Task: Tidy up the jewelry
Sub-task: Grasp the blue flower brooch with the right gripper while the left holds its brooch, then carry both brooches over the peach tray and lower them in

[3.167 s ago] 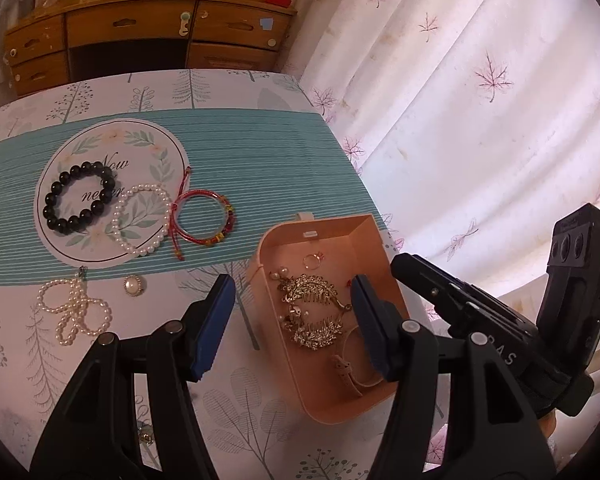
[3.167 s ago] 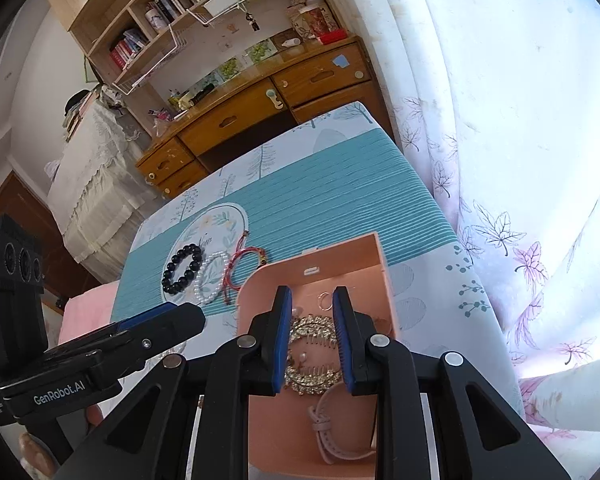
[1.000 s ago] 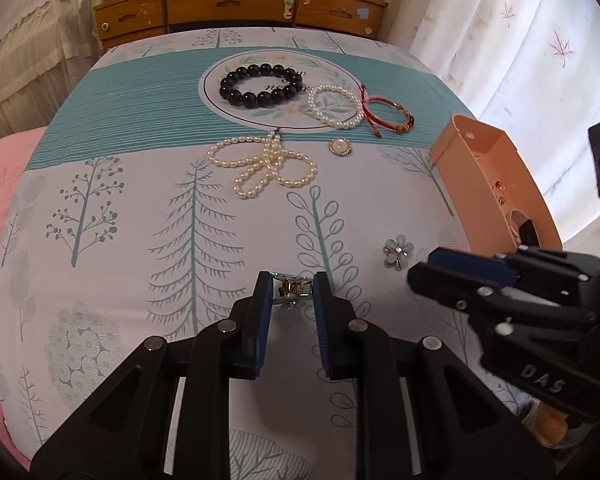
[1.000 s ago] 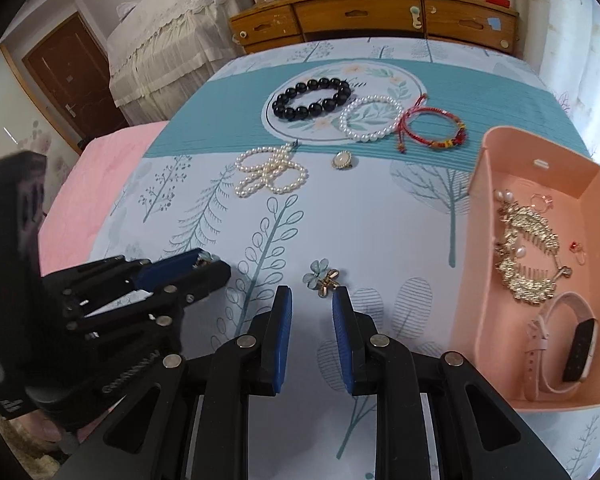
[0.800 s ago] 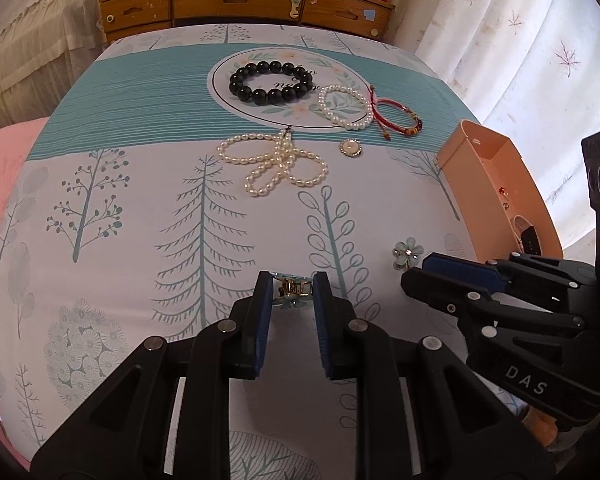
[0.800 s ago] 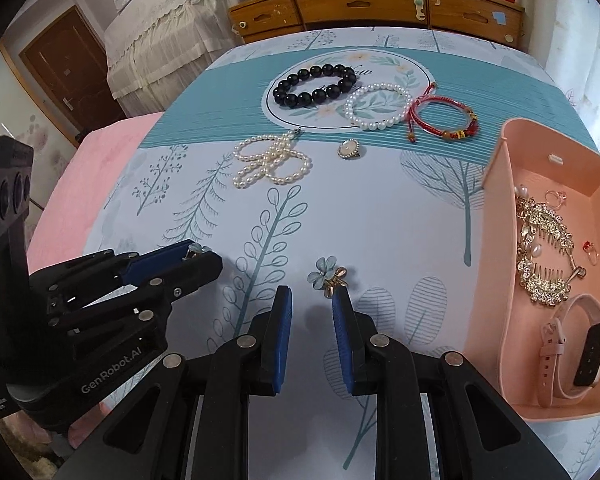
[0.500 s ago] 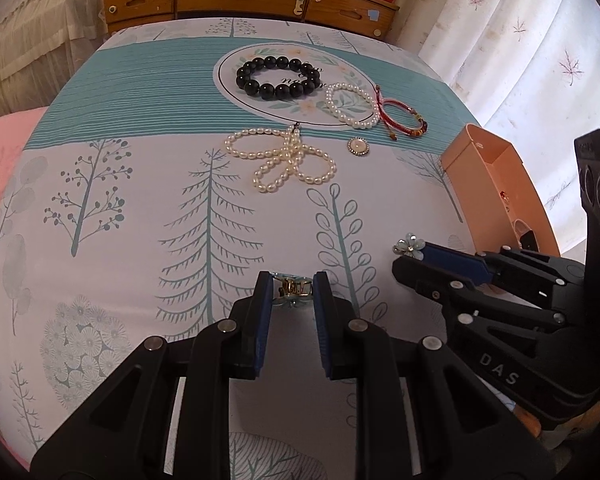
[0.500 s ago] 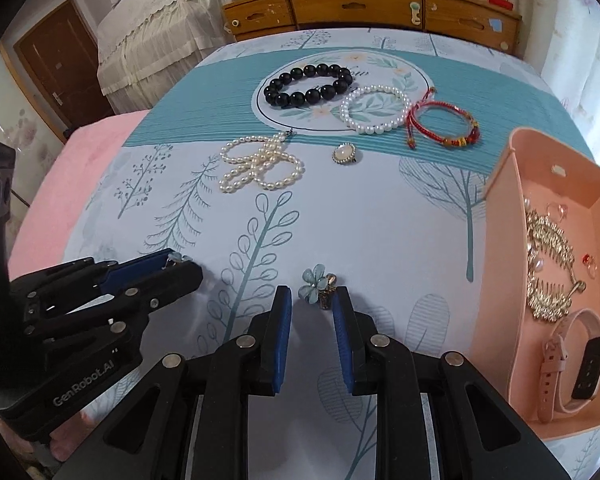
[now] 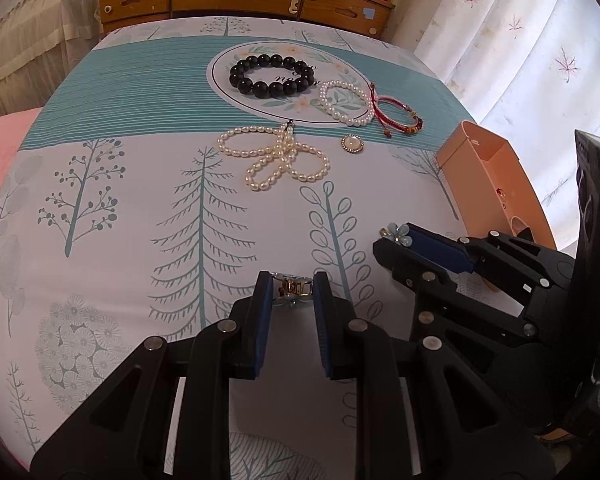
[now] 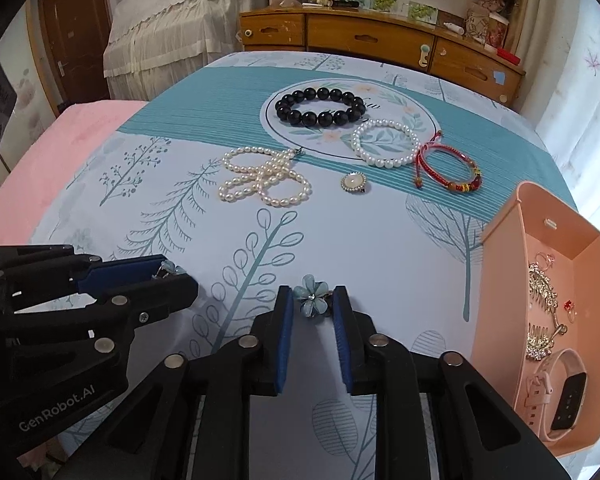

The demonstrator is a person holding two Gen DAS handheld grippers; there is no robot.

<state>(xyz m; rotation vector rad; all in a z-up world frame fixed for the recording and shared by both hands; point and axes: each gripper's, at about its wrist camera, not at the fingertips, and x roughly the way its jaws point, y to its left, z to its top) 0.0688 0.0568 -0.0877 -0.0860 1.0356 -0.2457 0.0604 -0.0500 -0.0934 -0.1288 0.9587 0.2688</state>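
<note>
Both grippers' fingers clamp flower earrings: left earring mostly hidden, right.

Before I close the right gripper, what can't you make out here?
- Flower earring: right wrist view can't confirm pad contact.
- Left gripper's clipped piece: mostly hidden by pads.
- Pink tray: left wrist view, near wall and right gripper hide contents.
</note>
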